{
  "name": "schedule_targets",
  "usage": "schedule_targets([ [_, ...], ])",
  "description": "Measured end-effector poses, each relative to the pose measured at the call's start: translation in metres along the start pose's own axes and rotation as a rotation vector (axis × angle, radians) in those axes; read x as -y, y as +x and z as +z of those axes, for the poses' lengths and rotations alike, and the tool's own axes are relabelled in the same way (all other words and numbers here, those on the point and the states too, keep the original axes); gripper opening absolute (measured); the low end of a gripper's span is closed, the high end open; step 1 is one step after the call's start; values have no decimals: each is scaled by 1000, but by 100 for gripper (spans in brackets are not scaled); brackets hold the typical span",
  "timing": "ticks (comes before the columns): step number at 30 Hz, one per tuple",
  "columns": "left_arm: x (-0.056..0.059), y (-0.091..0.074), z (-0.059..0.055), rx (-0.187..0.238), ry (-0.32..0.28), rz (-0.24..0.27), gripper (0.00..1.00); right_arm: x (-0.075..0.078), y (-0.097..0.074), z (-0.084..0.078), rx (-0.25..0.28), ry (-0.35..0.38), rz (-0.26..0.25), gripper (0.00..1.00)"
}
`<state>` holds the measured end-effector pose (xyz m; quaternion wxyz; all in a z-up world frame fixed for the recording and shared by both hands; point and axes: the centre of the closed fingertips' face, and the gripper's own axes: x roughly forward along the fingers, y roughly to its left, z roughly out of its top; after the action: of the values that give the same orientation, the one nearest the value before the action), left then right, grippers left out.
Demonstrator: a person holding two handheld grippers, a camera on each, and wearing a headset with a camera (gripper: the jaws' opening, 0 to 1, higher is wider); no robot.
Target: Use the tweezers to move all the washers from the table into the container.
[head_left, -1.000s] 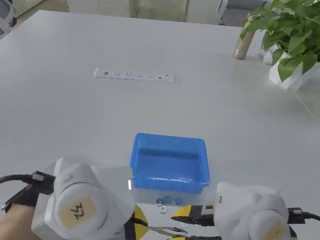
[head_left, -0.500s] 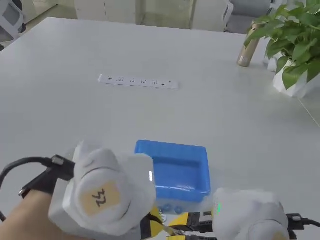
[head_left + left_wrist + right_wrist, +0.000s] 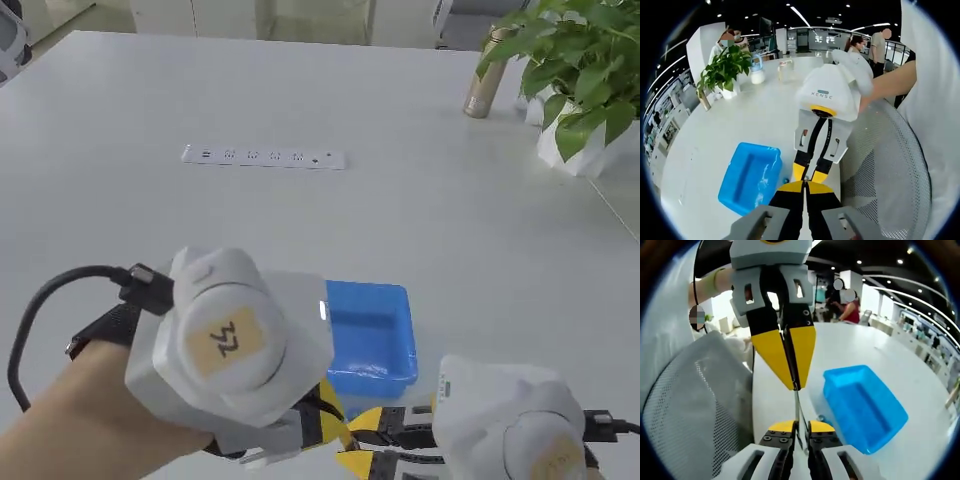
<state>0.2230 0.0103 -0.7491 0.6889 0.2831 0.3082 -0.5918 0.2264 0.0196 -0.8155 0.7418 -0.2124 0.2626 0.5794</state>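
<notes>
Left tongs [image 3: 793, 382], right tongs [image 3: 800, 427] both pinch one tweezers [image 3: 797, 407]; one blue container [image 3: 375, 330] beside.

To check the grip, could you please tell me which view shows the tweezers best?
The right gripper view: the tweezers show as a thin metal strip between the left hand-held gripper and right hand-held gripper. In the left gripper view and head view, the jaws and gripper bodies largely cover them.
</notes>
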Motion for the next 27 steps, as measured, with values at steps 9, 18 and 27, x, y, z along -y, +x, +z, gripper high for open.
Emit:
schedule_targets([
  [9, 2, 0, 0, 2, 3, -1, 0, 1, -3, -1, -2, 4, -8, 6],
  [18, 2, 4, 0, -18, -12, -15, 0, 1, -2, -5, 18, 50, 6, 6],
  [27, 0, 8, 9, -24, 2, -33, 0, 3, -5, -5, 34, 61, 4, 6],
])
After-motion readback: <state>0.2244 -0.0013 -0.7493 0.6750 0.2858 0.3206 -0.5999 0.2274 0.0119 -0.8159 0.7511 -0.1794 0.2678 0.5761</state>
